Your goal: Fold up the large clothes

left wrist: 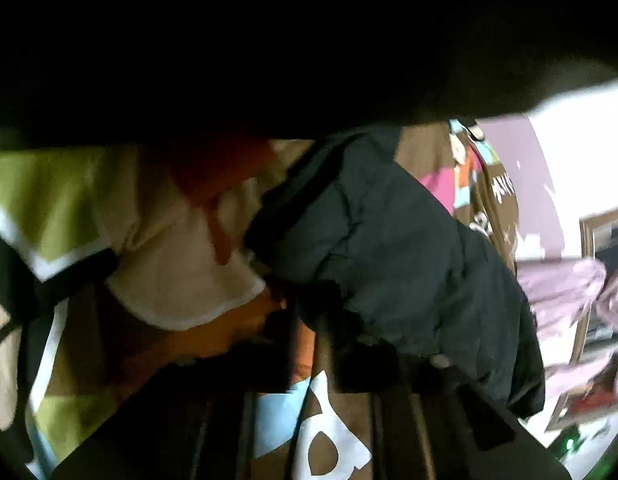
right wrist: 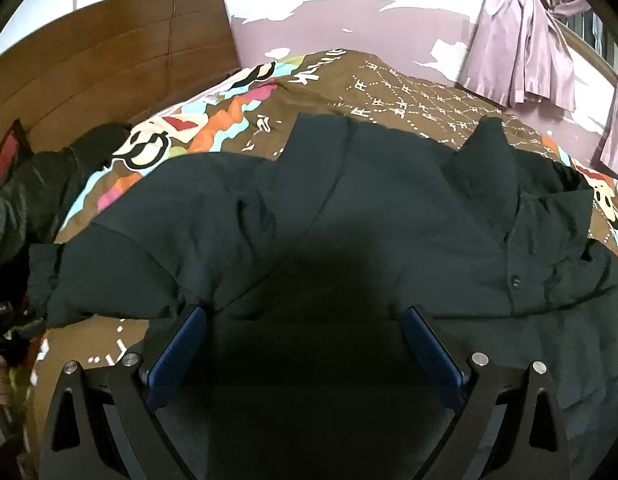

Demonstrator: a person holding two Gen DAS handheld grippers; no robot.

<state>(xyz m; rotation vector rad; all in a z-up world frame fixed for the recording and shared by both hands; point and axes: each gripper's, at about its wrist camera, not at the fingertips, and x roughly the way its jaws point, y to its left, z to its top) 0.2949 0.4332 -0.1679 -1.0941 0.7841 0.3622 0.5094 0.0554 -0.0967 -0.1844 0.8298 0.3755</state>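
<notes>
Your left gripper (left wrist: 309, 340) is clenched, apparently on the dark jacket (right wrist: 349, 208), right gripper (right wrist: 305, 340) released above it: pull now, thin pinch slips.

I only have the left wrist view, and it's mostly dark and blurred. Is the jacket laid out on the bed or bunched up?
Observer: In the right wrist view the jacket is spread wide across the bedcover, a bit rumpled.
Operator: Are the right tongs holding it?
Observer: No. The right tongs are open, with the blue pads wide apart over its near edge.
Operator: Anything else nearby?
Observer: Another dark garment lies heaped at the left, by the headboard.
</notes>
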